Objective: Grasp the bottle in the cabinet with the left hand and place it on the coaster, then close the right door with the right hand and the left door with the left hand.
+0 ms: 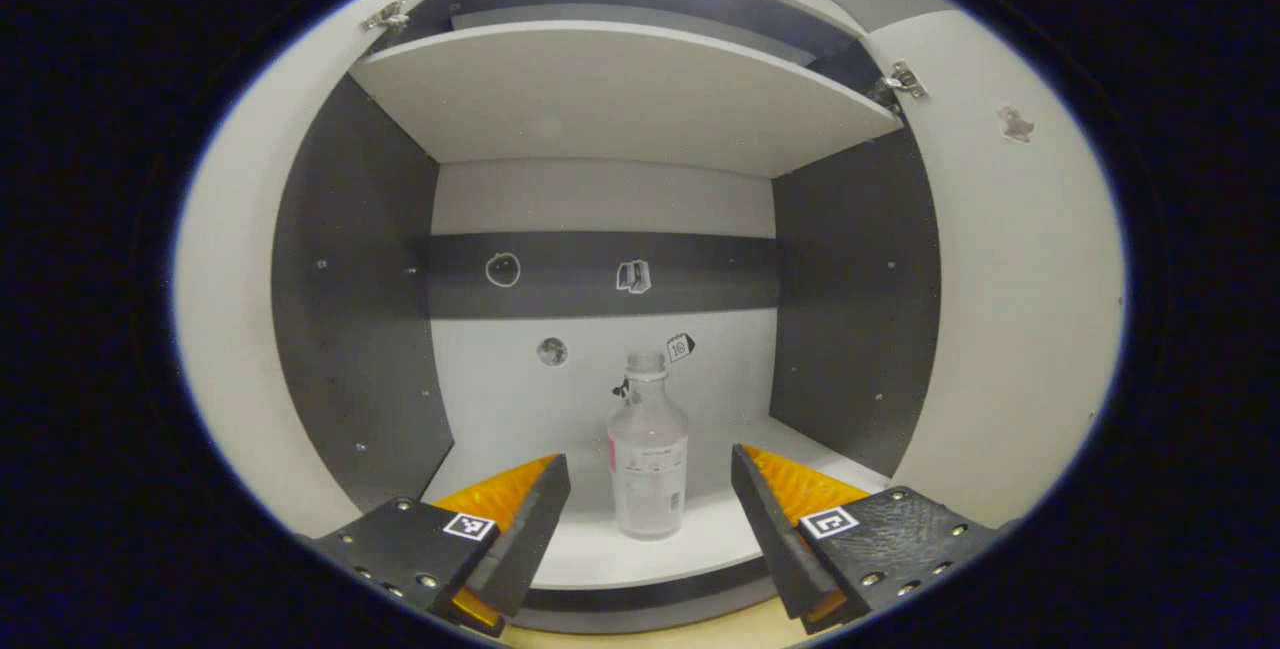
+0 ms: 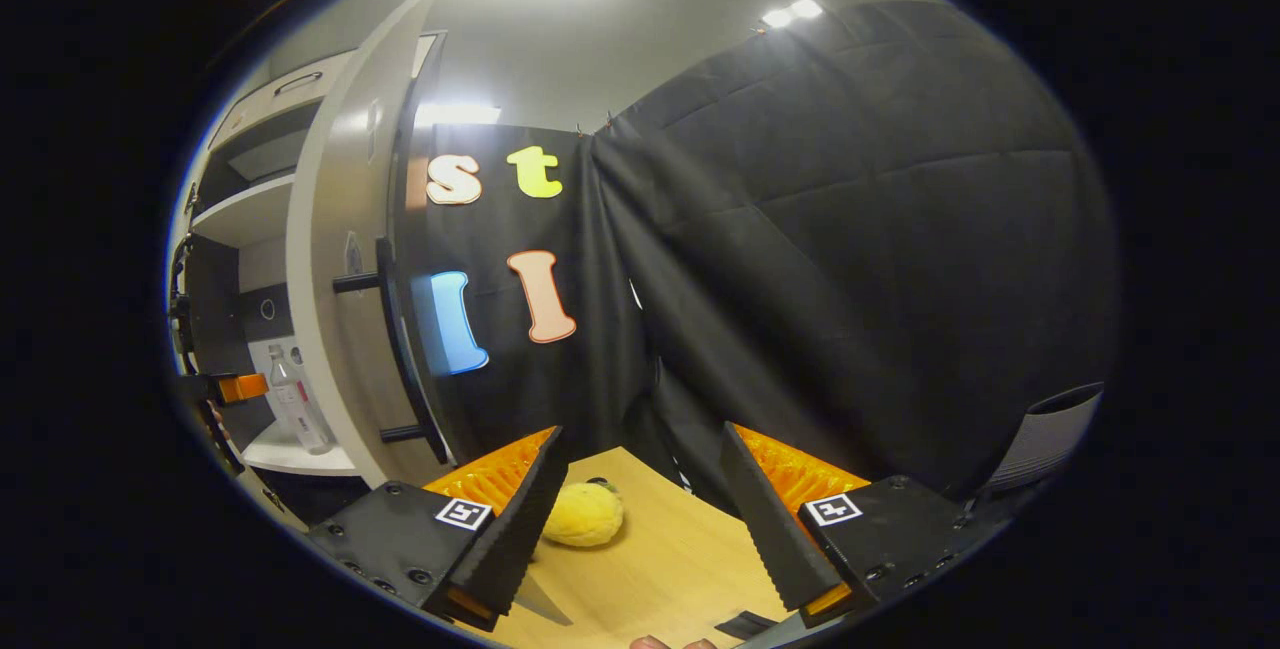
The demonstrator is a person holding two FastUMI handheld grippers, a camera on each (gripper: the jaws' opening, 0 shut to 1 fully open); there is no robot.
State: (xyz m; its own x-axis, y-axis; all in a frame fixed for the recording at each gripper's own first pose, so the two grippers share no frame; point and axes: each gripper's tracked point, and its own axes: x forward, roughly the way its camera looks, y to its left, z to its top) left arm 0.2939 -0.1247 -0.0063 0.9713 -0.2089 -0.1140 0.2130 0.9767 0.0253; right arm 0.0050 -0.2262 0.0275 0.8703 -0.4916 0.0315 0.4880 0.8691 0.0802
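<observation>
A clear plastic bottle (image 1: pixel 648 459) with a white cap stands upright on the bottom shelf (image 1: pixel 700 539) of the open cabinet, straight ahead in the left gripper view. My left gripper (image 1: pixel 650 519) is open just in front of it, a finger on each side, not touching. The bottle (image 2: pixel 293 399) also appears small at the far left of the right gripper view, with the left gripper's fingers (image 2: pixel 235 387) beside it. My right gripper (image 2: pixel 640 519) is open over the wooden table (image 2: pixel 660 569), holding nothing. The right door (image 2: pixel 345 259) stands open with its dark bar handle (image 2: pixel 400 349).
Both cabinet doors (image 1: pixel 1010 299) are swung wide; an upper shelf (image 1: pixel 620 89) spans the cabinet above the bottle. A yellow lemon-like object (image 2: pixel 583 514) lies on the table near the right gripper. The black cloth wall (image 2: pixel 850 259) stands behind the table.
</observation>
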